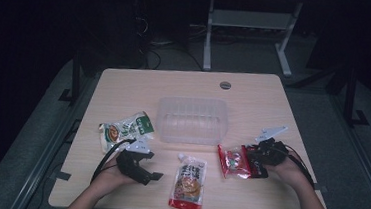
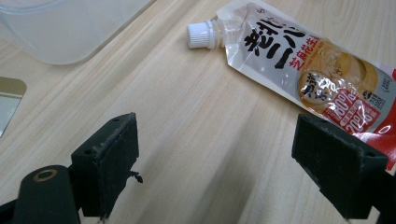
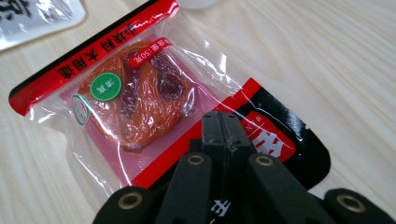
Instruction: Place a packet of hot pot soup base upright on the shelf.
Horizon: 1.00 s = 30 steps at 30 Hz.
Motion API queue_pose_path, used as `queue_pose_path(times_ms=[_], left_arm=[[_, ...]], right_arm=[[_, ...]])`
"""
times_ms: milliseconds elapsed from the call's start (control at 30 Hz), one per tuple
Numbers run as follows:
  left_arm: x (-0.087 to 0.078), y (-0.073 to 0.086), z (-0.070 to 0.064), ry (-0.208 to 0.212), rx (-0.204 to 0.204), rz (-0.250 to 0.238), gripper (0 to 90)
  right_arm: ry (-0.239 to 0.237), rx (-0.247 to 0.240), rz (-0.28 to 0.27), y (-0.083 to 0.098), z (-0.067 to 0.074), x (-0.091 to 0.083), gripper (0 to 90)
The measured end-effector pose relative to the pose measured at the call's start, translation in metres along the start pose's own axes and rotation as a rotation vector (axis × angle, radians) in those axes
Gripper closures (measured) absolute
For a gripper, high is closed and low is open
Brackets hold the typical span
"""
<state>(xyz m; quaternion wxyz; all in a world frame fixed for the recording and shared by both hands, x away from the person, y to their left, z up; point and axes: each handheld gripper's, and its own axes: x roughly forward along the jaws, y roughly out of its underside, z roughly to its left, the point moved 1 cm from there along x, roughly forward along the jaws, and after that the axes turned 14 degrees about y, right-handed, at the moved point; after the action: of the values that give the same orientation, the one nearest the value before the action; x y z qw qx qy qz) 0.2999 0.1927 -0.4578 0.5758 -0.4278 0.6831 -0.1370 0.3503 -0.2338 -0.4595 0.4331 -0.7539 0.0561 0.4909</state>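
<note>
While the person sits at the near side of the table (image 1: 124,87), each hand holds a gripper. The right gripper (image 1: 258,163) is at about four o'clock on the table. Its two black jaws are pressed tight together on the near edge of a red snack packet (image 1: 237,162). In the right gripper view the jaws pinch the black and red end of that packet (image 3: 140,93), and an orange piece of food with a green sticker shows through the clear part. The packet lies flat on the wood, just right of the middle at the near side.

The left gripper (image 1: 151,176) is at about seven o'clock. Its jaws are spread wide with nothing between them, only bare wood, as the left gripper view shows. It points toward a pouch with a white cap (image 1: 188,181), which lies at six o'clock, near the jaws but not touching them. In the left gripper view the pouch (image 2: 303,70) lies past the far jaw, with its cap pointing toward the clear box.

A clear plastic box (image 1: 191,119) sits in the middle of the table. A green and white bag (image 1: 125,130) lies at nine o'clock, just beyond the left gripper.
</note>
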Motion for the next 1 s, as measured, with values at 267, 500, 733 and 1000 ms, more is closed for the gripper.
queue_pose_path(times_ms=[267,500,733,1000], left_arm=[[0.001,0.000,-0.001,0.004,-0.004,0.002,14.4],[0.002,-0.001,-0.001,0.009,-0.003,0.003,14.4],[0.003,-0.002,-0.004,0.020,-0.002,-0.002,14.4],[0.006,-0.009,-0.010,0.039,0.038,-0.002,18.6]], right_arm=[[-0.036,-0.020,-0.009,-0.007,0.011,0.005,90.0],[-0.071,-0.063,-0.026,-0.019,0.029,0.010,90.0],[-0.104,-0.131,-0.035,-0.032,0.047,0.017,90.0],[-0.132,-0.184,-0.066,-0.037,0.059,0.018,90.0]])
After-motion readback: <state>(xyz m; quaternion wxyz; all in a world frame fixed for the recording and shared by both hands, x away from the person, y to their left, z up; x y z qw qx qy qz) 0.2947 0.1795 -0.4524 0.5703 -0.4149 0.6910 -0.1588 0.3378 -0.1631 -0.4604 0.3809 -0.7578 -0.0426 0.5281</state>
